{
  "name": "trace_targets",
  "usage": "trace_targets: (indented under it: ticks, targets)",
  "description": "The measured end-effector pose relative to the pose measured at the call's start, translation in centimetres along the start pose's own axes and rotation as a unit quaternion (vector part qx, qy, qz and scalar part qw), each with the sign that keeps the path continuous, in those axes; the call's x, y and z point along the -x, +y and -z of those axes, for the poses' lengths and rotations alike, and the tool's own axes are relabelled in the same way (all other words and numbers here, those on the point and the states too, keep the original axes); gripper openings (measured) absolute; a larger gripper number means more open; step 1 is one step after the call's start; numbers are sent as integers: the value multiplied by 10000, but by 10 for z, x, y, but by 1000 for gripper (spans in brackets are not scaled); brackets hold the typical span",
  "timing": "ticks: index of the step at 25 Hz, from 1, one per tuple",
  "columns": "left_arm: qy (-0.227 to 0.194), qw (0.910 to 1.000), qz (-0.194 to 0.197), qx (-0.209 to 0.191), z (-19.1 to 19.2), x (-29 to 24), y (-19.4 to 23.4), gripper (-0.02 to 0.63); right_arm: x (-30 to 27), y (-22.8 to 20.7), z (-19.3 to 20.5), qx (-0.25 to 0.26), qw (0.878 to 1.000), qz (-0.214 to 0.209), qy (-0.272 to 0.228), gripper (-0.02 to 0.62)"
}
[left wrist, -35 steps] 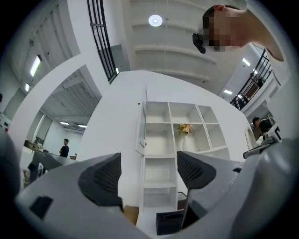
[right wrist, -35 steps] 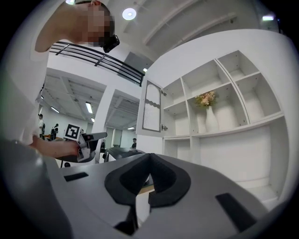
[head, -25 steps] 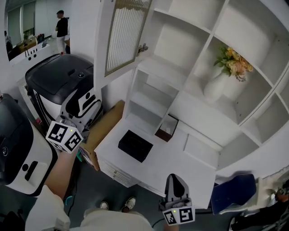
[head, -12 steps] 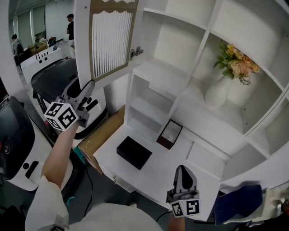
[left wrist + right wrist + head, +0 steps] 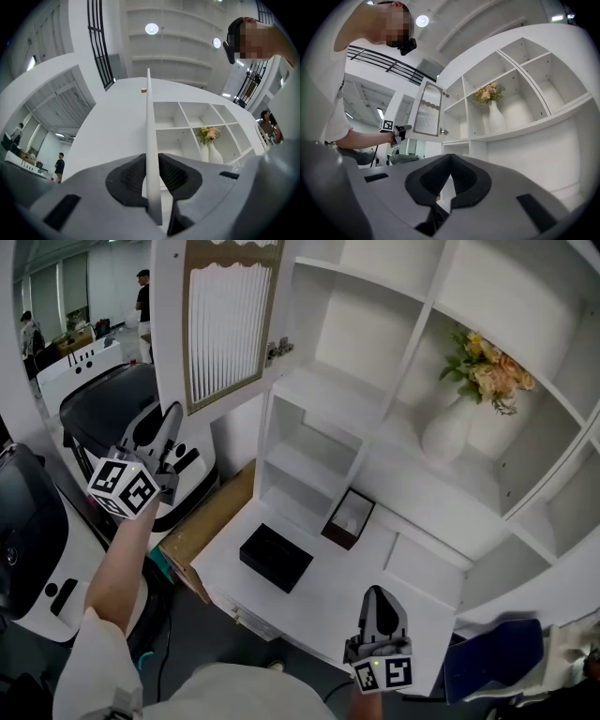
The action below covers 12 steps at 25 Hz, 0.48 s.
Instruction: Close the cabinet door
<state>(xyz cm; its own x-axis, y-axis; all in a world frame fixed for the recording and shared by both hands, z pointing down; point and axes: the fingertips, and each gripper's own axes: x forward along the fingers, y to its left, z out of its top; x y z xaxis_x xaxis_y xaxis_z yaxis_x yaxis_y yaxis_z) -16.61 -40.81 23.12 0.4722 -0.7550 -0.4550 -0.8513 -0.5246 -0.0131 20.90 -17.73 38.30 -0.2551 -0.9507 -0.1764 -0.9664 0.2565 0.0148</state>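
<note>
My left tongs [image 5: 169, 425] have just been closing and now pinch the free edge of the cabinet door [image 5: 230, 329], its thin white edge upright between both pads. I grip it on the side far from the hinge [image 5: 275, 350] because I judge that gives the easiest swing back towards the shelf unit [image 5: 337, 395]. The door stands wide open, above and ahead of these tongs, with its ribbed pane facing me.

My right tongs [image 5: 377, 596] are closed on nothing, jaws together. They sit low over the white bench [image 5: 309, 601], well apart from the door. I take it they are simply out of the swing.

To the right of my left tongs, the compartment the door should cover looks bare, so nothing seems to stick out into its path. Ahead of my right tongs a black box [image 5: 275, 557] and a small brown box [image 5: 348, 518] lie on the bench, lower than the door. Farther right, a vase of flowers [image 5: 448, 432] stands in its own compartment. A black-and-white machine [image 5: 98, 413] sits close behind my left tongs, so that arm looks short of room.
</note>
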Motion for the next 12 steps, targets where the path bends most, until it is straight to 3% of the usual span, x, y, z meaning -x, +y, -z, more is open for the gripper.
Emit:
trace_targets:
  ticks: [6,12]
  targets:
    - [72,9997,67,-219,1,0,-8,84,7,16,7,-63,9999,11,99,-1]
    - [-27,9992,-187,-356,-1,1,-14,77,9,27,11,-103,9998,-20,166,-2]
